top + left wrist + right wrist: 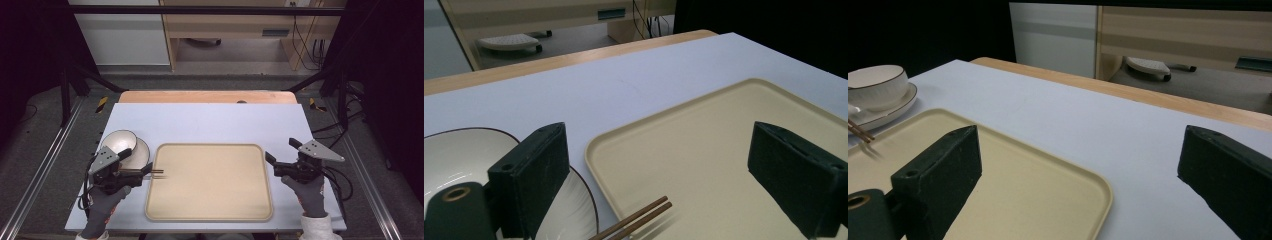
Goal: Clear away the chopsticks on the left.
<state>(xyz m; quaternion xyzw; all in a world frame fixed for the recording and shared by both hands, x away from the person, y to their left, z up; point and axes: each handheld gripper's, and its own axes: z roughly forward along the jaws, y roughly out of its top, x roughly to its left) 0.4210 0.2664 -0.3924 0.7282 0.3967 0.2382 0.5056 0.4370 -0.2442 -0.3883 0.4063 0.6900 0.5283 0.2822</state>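
Note:
A beige tray (210,200) lies at the middle of the white table, also seen in the left gripper view (709,160) and in the right gripper view (1038,200). At its left, a white bowl (119,141) sits on a white plate (142,152). A pair of brown chopsticks (157,173) pokes over the tray's left rim. My left gripper (136,162) hovers there, open. The chopsticks (636,220) lie low between its wide jaws, and the pads do not touch them. At the tray's right edge, my right gripper (282,150) is open with nothing between its jaws.
The table (210,120) has bare surface behind the tray and a wooden strip (207,96) along its far edge. Dark frame posts (65,95) stand at both sides. A wooden cabinet (235,30) is on the floor beyond.

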